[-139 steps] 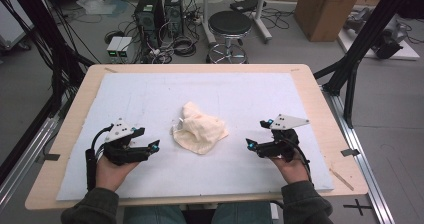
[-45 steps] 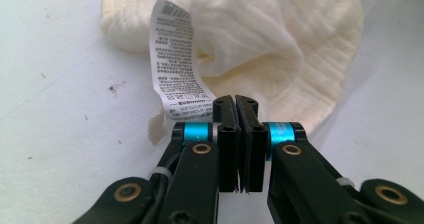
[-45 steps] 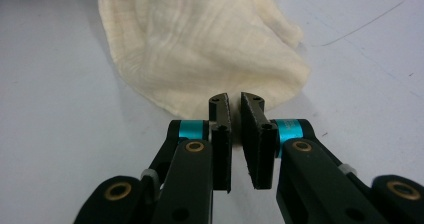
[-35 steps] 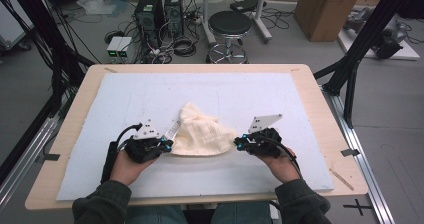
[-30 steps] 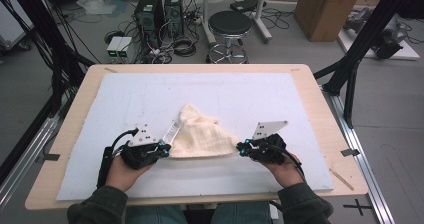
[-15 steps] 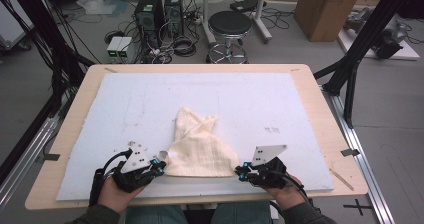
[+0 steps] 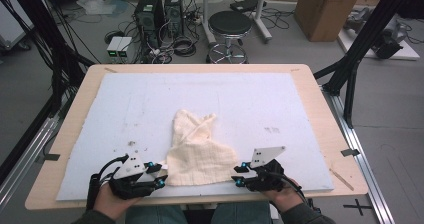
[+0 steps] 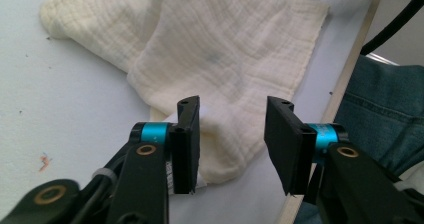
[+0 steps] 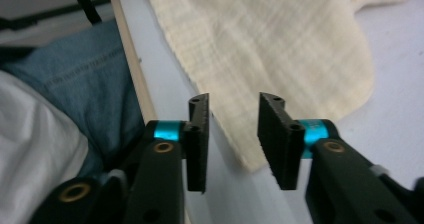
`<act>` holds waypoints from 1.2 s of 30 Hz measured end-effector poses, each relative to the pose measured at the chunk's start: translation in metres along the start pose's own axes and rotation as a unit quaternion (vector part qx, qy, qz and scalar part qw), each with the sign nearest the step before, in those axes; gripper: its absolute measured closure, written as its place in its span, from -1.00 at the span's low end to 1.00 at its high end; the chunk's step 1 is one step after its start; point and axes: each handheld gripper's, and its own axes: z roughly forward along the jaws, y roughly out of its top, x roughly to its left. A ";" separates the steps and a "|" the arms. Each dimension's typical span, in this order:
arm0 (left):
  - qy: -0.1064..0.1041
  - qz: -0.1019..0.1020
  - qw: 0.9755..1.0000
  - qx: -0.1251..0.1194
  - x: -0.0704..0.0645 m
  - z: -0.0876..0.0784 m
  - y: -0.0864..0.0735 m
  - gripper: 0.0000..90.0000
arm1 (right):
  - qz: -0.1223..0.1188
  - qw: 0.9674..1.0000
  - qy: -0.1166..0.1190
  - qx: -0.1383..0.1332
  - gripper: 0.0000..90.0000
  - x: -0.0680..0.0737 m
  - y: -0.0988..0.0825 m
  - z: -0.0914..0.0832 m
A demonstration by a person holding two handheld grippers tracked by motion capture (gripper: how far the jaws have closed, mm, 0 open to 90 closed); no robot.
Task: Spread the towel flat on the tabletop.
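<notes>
Cloth (image 7: 197, 151), cream, crinkled, lies on the white mat (image 7: 280, 109) at the near-centre of the table (image 7: 320, 94). Near part spread flat into a rough trapezoid, its near edge just short of the mat's near edge; far part bunched and folded to a narrower tip.

L gripper (image 7: 161, 175) sits at the cloth's near-left corner, low over the mat. Jaws have just been opening and now stand apart. In the left gripper view the corner of the cloth (image 8: 220, 59) lies between and below the two jaws of the gripper (image 8: 232, 129); pads don't press on it, so no grip.

R gripper (image 7: 236, 176) sits at the cloth's near-right corner, grey plate on top. Jaws have just been opening too, gap clear betw. them. In the right gripper view the cloth (image 9: 280, 49) corner reaches to just under the gripper (image 9: 233, 136), nearer one jaw; not pinched, lying loose on the mat.

Both hands come in from the near edge of the table, either side of the cloth. Jeans (image 9: 85, 94) show past the table's edge in both gripper views.
</notes>
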 end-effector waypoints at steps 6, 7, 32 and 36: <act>0.006 -0.010 1.000 -0.014 0.010 -0.002 0.010 0.19 | 0.006 1.000 -0.019 -0.016 0.32 -0.006 0.005 -0.008; 0.006 -0.010 1.000 -0.015 0.013 -0.001 0.013 0.19 | 0.007 1.000 -0.022 -0.018 0.32 -0.008 0.005 -0.009; 0.080 -0.081 0.993 0.030 0.122 0.118 0.079 0.35 | 0.033 0.997 -0.051 -0.048 0.28 -0.050 0.014 -0.012; 0.093 -0.095 0.990 0.044 0.128 0.132 0.077 0.26 | 0.037 0.996 -0.053 -0.055 0.28 -0.060 0.017 -0.009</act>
